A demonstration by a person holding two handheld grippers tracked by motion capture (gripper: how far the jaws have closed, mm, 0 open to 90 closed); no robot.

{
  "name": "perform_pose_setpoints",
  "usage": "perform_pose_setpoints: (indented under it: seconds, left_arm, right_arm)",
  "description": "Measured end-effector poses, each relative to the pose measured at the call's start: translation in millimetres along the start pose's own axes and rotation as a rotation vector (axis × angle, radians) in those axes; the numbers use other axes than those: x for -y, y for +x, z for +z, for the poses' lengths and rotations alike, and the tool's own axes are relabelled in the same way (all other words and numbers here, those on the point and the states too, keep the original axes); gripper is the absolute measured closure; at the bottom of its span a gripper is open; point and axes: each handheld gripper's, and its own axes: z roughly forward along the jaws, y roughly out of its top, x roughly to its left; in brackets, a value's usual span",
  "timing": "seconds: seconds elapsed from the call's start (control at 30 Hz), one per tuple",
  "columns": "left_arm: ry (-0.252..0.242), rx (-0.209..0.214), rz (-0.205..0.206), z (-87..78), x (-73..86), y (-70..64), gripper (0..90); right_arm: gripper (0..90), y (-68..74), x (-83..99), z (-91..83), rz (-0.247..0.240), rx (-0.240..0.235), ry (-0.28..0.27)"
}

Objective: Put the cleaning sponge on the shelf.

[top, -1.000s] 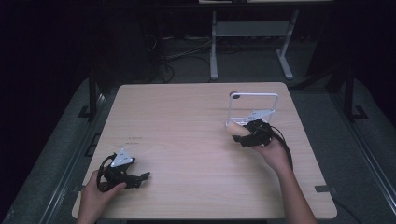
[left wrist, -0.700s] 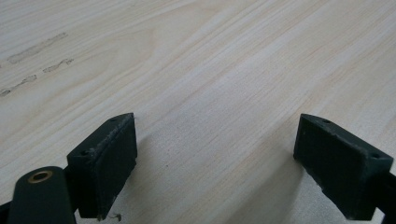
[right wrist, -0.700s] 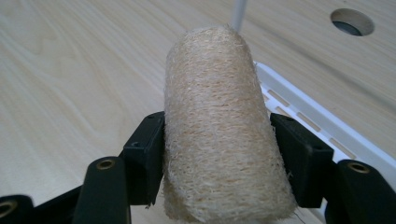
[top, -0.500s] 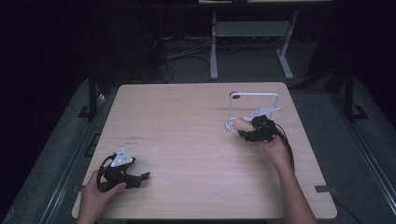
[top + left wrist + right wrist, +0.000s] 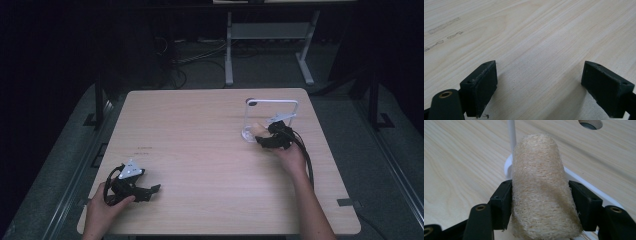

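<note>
- Right gripper [image 5: 264, 139]: sitting at the far right part of the table, in the person's right hand [image 5: 290, 156]; its black cable is trailing back along the forearm. In the right gripper view [image 5: 540, 203] both jaws are pressing against the sides of a loofah roll, closed to the roll's width.
- Loofah roll [image 5: 541, 187]: tan, fibrous, cylindrical, lying lengthwise between the jaws and pointing away from the camera. In the high view it is showing as a pale piece [image 5: 257, 130] just ahead of the gripper, at the foot of a white stand.
- White wire stand [image 5: 270, 103]: standing upright on the table, a thin frame with a round base [image 5: 248, 134]. In the right gripper view its post [image 5: 511, 133] is rising directly behind the roll, with the base rim under it.
- Left gripper [image 5: 145, 191]: resting low at the near left corner, in the person's left hand [image 5: 102, 212], well apart from the roll. Its jaws are standing wide apart [image 5: 539, 91], gripping nothing, bare wood between them.
- Wooden table [image 5: 200, 145]: light grain, carrying a cable hole [image 5: 590, 123] beyond the stand.
</note>
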Motion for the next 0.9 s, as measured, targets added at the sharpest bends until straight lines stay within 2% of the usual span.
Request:
perform_pose_setpoints:
  seconds: [0.23,0.6,0.77,0.9]
  left_arm:
    - [0.000,0.000,0.000,0.0,0.0,0.0,12.9]
    - [0.000,0.000,0.000,0.0,0.0,0.0,12.9]
    - [0.000,0.000,0.000,0.0,0.0,0.0,12.9]
    - [0.000,0.000,0.000,0.0,0.0,0.0,12.9]
  right_arm:
    - [38.6,-4.9,1.5,10.4,0.014,0.029,0.024]
    - [37.0,-8.0,2.6,17.1,0.019,0.037,0.045]
    - [32.7,-7.6,2.4,16.1,0.025,0.034,0.041]
    - [32.0,-6.1,-0.3,6.4,0.023,0.032,0.018]
